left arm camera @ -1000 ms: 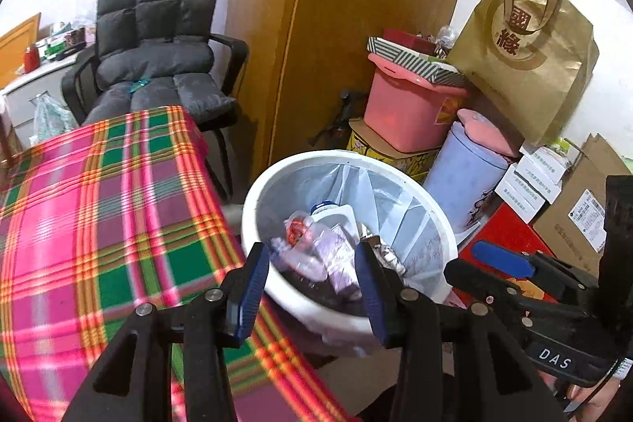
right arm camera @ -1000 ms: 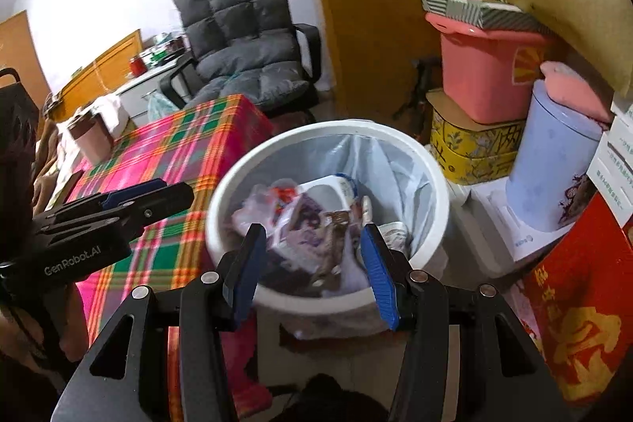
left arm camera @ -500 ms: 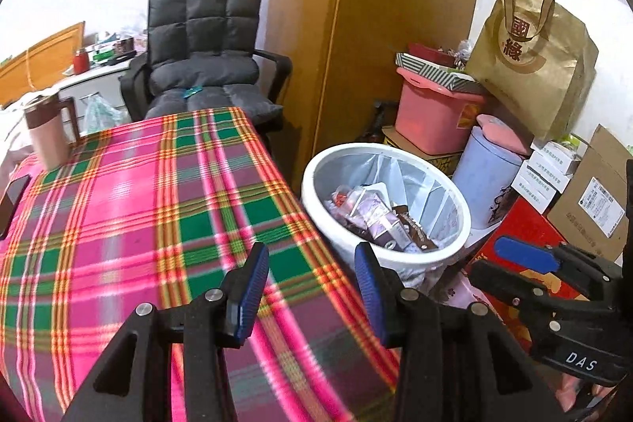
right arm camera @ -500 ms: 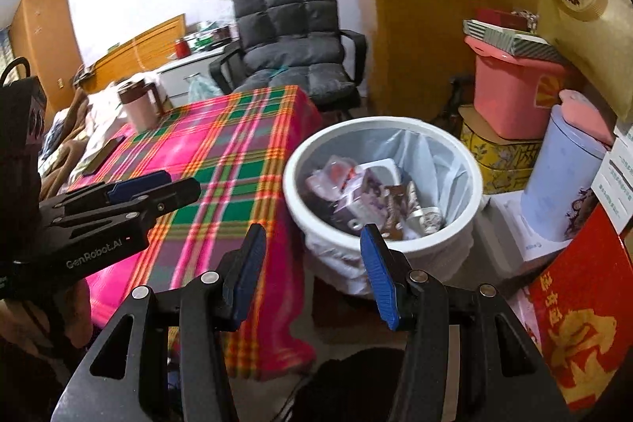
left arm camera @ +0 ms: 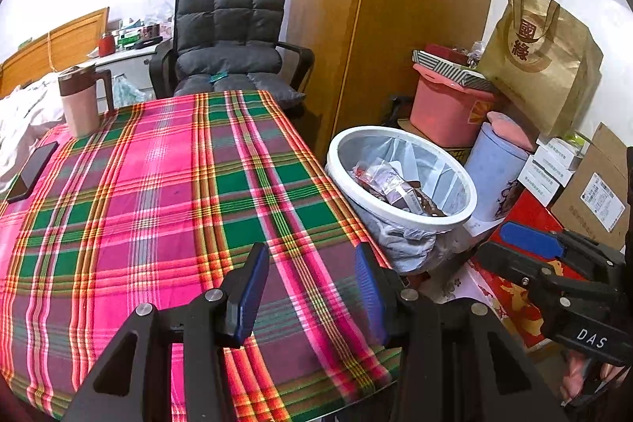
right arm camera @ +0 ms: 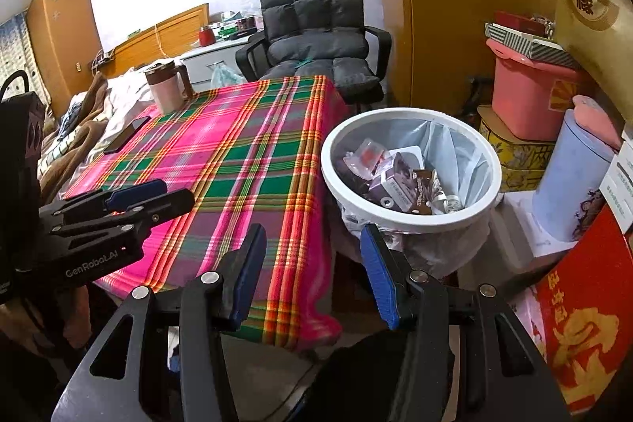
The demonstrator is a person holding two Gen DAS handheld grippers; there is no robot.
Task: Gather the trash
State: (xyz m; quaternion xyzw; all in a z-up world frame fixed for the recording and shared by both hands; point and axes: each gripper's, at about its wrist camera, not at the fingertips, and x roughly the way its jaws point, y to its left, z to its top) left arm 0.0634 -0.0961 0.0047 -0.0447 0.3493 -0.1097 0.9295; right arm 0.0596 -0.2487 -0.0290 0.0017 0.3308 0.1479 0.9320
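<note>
Beside table (right arm camera: 245,153) | bin (right arm camera: 411,220) contents clear in R view | L view: partly hidden

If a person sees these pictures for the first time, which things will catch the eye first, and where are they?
The bright pink and green plaid tablecloth fills the left and middle, with a lidded mug near its far corner. To its right stands a white trash bin, lined with a bag and holding wrappers. Both the left gripper and the right gripper hang in the foreground with jaws apart, holding nothing.
</note>
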